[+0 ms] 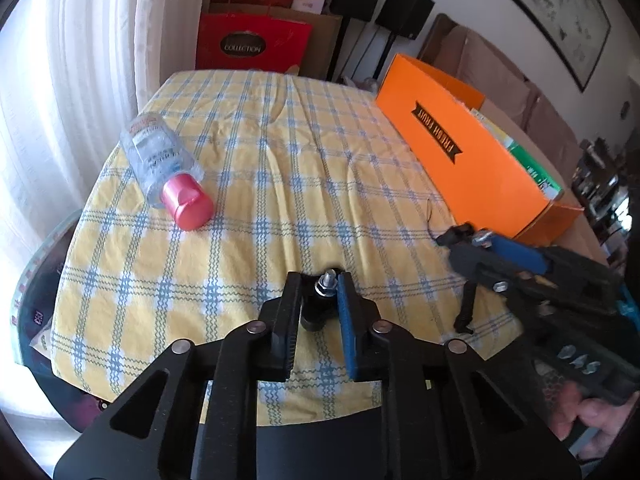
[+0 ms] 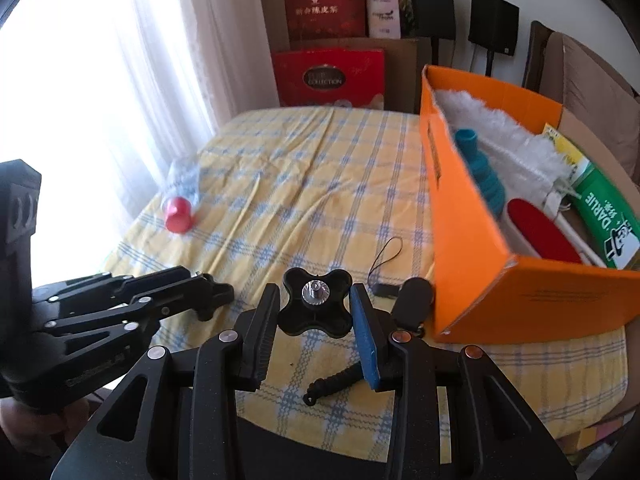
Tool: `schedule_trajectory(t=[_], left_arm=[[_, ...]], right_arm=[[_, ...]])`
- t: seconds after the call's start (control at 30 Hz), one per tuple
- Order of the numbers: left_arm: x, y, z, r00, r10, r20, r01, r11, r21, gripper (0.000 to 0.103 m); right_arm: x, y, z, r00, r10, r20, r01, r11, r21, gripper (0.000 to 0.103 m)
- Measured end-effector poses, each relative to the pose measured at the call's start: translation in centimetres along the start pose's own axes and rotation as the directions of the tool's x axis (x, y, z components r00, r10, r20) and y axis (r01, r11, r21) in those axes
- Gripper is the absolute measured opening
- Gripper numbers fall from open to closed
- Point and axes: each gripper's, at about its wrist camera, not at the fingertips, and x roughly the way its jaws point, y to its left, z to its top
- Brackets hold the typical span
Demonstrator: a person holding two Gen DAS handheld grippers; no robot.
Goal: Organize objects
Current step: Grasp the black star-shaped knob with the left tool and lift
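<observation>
One orange box [image 1: 460, 160] reads "FRESH FRUIT".

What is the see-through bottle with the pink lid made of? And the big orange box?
The bottle looks like clear, thin plastic: light shines through it and its wall looks crinkled. Its cap seems smooth pink plastic with a soft shine. The orange box looks like cardboard, probably printed matte orange: it has flat folded walls, thin edges and a brown flap at the back.
</observation>
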Motion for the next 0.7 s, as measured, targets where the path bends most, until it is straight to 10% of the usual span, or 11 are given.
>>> schedule_trajectory(t=[0.07, 0.2, 0.6, 0.7], left_arm=[[0.1, 0.1, -0.1, 1.000, 0.001, -0.002, -0.001, 1.000, -0.010, 0.020], [0.0, 0.6, -0.4, 1.000, -0.008, 0.005, 0.009, 0.998, -0.060, 0.072], [1.8, -1.6, 0.0, 0.994, 0.103, 0.020, -0.103, 0.995, -0.004, 0.073], [2.2, -2.2, 0.1, 0.993, 0.115, 0.021, -0.116, 0.993, 0.029, 0.053]], right_arm=[[-0.4, -0.3, -0.1, 1.000, 0.005, -0.001, -0.005, 1.000, 0.008, 0.036], [-0.7, -0.6, -0.7, 1.000, 0.014, -0.015, -0.014, 1.000, 0.015, 0.036], [-1.2, -1.6, -1.2, 1.000, 0.019, -0.019, -0.019, 0.999, 0.036, 0.036], [-1.3, -1.7, -1.2, 1.000, 0.020, -0.017, -0.020, 0.999, 0.040, 0.036]])
